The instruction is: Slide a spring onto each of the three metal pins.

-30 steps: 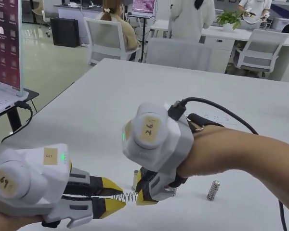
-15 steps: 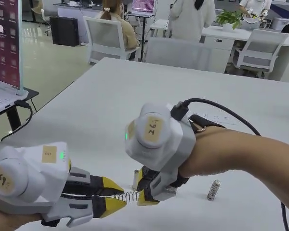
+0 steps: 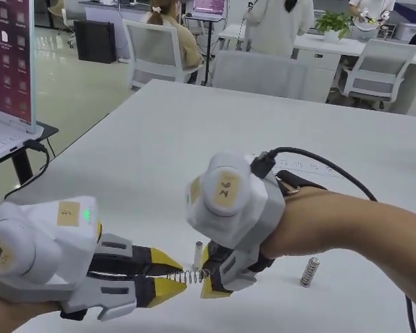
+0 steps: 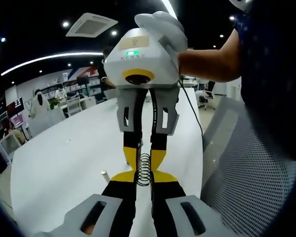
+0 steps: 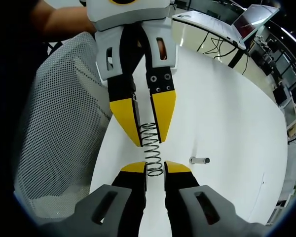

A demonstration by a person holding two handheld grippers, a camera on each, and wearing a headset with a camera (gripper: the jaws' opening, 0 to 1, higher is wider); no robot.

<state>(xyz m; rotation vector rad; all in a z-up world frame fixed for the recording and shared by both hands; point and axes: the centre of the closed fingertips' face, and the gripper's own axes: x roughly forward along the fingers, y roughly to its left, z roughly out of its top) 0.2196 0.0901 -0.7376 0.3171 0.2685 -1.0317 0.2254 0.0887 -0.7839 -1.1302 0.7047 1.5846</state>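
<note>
At lower centre a spring [image 3: 188, 277] is pinched at its ends by the left gripper [image 3: 173, 277] and right gripper [image 3: 208, 276], the pin [image 3: 198, 252] behind is seen bare, and a second spring [image 3: 309, 271] is untouched at lower right.

White workbench [image 3: 159, 139]; grey office chairs [image 3: 256, 73] behind; laptop [image 3: 7, 62] at left; glossy pale floor [image 3: 76, 94].
</note>
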